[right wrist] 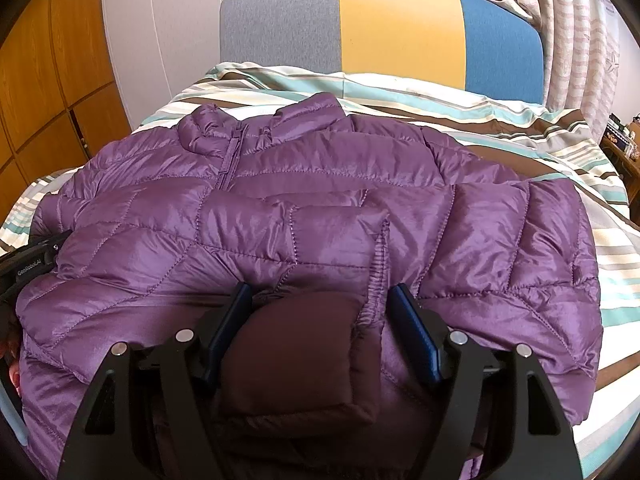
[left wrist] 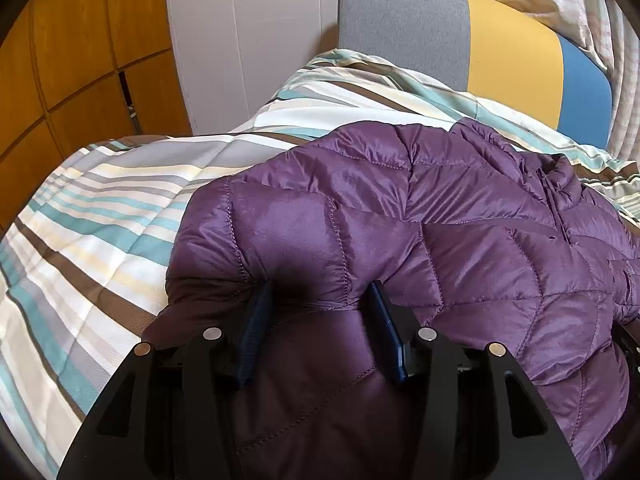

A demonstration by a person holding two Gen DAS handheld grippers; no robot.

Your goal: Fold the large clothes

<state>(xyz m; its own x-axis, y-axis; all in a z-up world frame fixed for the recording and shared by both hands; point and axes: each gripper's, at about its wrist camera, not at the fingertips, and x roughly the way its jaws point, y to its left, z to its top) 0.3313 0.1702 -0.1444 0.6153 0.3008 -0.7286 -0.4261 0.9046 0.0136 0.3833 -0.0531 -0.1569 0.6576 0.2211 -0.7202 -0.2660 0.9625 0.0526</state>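
Now the purple jacket [right wrist: 320, 208] lies spread on the striped bed [right wrist: 520, 128], collar toward the headboard [right wrist: 400, 28]. The left gripper [left wrist: 320, 296] is clamped on a fold at the jacket's near edge. The right gripper [right wrist: 320, 300] stands wider, with a puffy sleeve end between its jaws — whether the pads press on it, I cannot tell.

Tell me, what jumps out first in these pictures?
A shiny purple puffer jacket spreads across a striped bedspread, filling most of both views. Behind it stands a headboard in grey, yellow and blue blocks. Up close, each black tool has jacket fabric between its blue fingers.
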